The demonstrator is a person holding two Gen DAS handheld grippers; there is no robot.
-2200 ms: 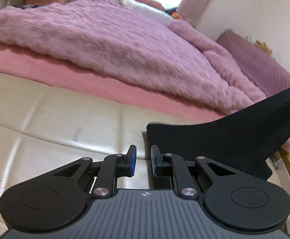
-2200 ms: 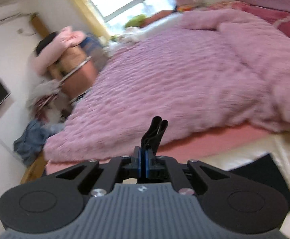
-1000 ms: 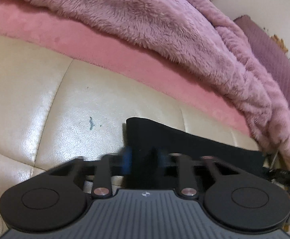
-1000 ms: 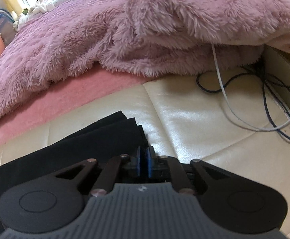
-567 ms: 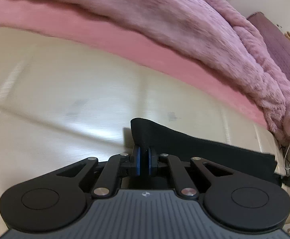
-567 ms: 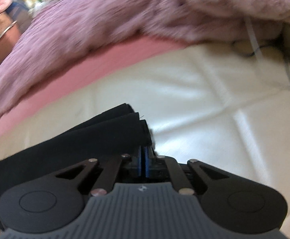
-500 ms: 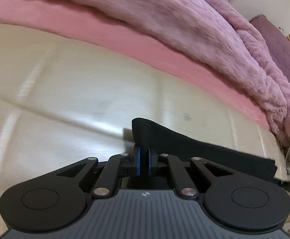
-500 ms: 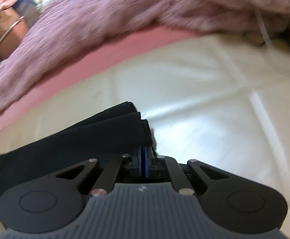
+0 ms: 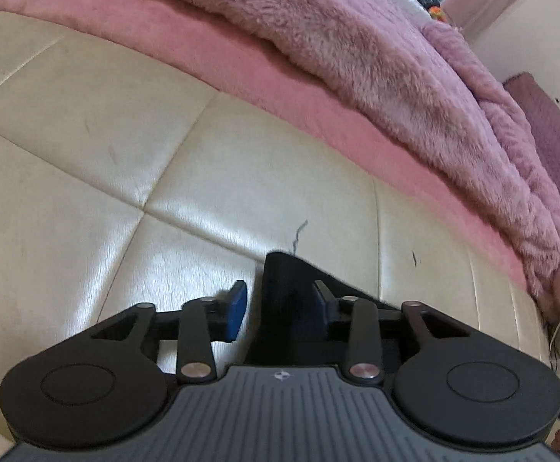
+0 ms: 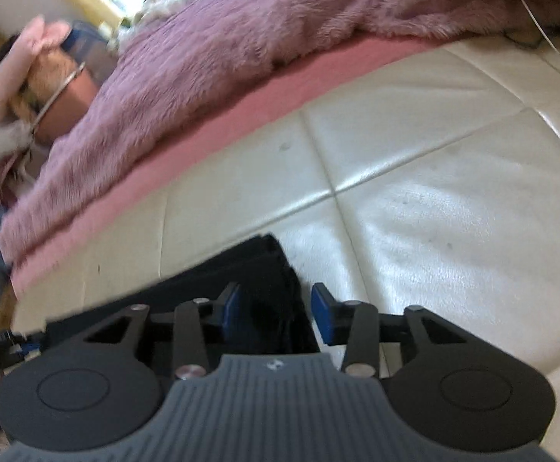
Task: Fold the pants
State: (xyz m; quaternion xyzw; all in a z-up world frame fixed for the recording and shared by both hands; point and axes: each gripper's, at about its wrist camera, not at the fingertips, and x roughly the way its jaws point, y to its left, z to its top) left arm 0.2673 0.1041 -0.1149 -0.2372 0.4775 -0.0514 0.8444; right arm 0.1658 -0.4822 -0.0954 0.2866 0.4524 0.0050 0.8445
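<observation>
- Two grippers are letting go at once: the left gripper [image 9: 278, 310] and the right gripper [image 10: 274, 310] both have jaws opening, each with an end of the black pants [image 10: 203, 288] still between its pads but no longer pinched.
- Step in hand, by my reading: release after laying the folded bundle down.
- Pants lie on the cream leather bench [image 9: 106, 146] at the foot of the bed, near its pink sheet [image 9: 210, 46] and fuzzy blanket [image 9: 356, 38].
- Fabric looks folded into a long, flat, layered strip; stacked edges show at the right end.
- Next move probably calls for backing both grippers off without dragging the layers, then one more fold if needed.
</observation>
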